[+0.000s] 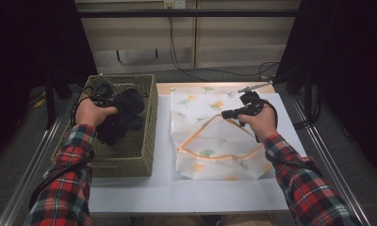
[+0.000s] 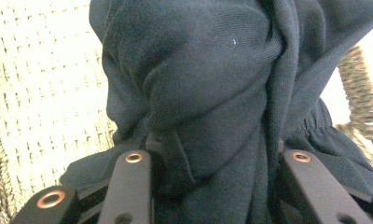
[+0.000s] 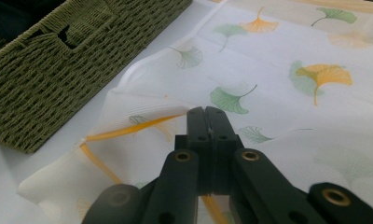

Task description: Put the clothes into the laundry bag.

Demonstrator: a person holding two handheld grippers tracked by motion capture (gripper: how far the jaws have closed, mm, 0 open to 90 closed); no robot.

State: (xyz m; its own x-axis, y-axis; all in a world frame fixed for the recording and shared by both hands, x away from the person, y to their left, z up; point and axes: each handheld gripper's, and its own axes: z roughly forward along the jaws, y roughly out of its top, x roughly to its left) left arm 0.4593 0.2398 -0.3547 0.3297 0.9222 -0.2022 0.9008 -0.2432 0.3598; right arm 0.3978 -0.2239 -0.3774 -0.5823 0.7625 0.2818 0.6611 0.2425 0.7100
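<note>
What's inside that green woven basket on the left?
A dark bundled garment sits in the basket, and the left gripper is clamped on it. Bare woven floor shows around the cloth. Whatever might lie beneath the garment is covered, so I cannot tell.

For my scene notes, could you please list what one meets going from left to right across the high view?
Left claw → dark garment held over the woven basket → leaf-patterned bag → right claw.

Bunched black garment above basket, leaf-print bag flat, zipper open
</note>
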